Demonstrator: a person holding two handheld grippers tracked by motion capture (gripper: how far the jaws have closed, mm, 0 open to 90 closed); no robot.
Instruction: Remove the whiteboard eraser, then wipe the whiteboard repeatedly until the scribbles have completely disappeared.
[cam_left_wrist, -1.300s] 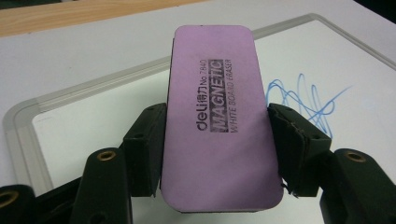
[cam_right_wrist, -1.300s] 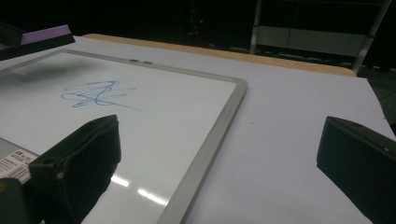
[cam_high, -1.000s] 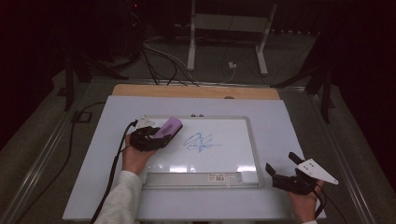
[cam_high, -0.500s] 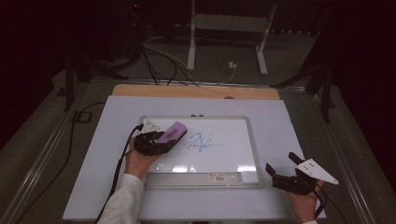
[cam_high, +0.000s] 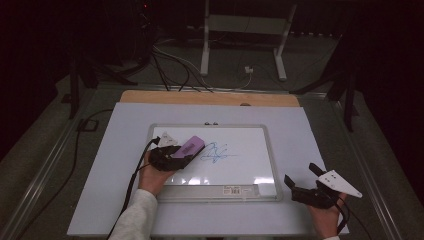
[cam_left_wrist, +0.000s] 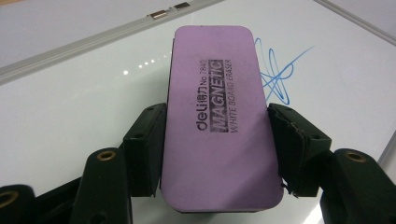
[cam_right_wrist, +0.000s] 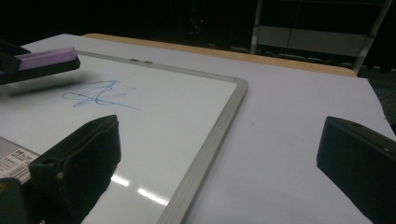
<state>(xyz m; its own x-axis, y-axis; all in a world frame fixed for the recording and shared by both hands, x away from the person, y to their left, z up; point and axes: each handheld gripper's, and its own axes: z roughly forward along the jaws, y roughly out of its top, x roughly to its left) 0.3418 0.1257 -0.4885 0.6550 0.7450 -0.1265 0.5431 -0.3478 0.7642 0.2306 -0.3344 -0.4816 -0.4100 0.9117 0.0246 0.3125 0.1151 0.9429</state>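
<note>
Between the left gripper's (cam_left_wrist: 217, 154) black jaws, a purple eraser (cam_left_wrist: 215, 116) is sitting clamped by its long sides, printed face up, reading "deli No 7840 MAGNETIC WHITE BOARD ERASER". In the high view the left gripper (cam_high: 172, 155) is holding the eraser (cam_high: 184, 148) over the left part of a whiteboard (cam_high: 250, 172), its far end pointing toward a blue scribble (cam_high: 216, 152). The eraser is lying just beside the scribble (cam_left_wrist: 276, 74); whether it is touching the board surface cannot be told, though the right gripper view is showing the eraser (cam_right_wrist: 44, 58) with a shadow under it, close to the scribble (cam_right_wrist: 95, 95).

The left hand (cam_high: 155, 175) is gripping the tool from below, a pale sleeve (cam_high: 132, 217) running to the bottom edge and a black cable (cam_high: 131, 185) trailing alongside.

The right gripper (cam_high: 305, 182) is resting off the whiteboard's lower right corner, its jaws standing wide apart with nothing between them; the right gripper (cam_right_wrist: 219, 158) is looking across the grey frame (cam_right_wrist: 210, 140) of the board. A grey plate (cam_high: 341, 182) is sitting on top, and the right hand (cam_high: 325, 215) is holding it near the bench edge.

The whiteboard is lying flat on a white sheet (cam_high: 310, 130) covering the bench (cam_high: 210, 97), whose wooden far edge is showing beyond it. A label (cam_high: 235, 189) is sitting on the board's near rail. Cables (cam_high: 175, 65) and a white stand (cam_high: 245, 30) are lying on the floor beyond.
</note>
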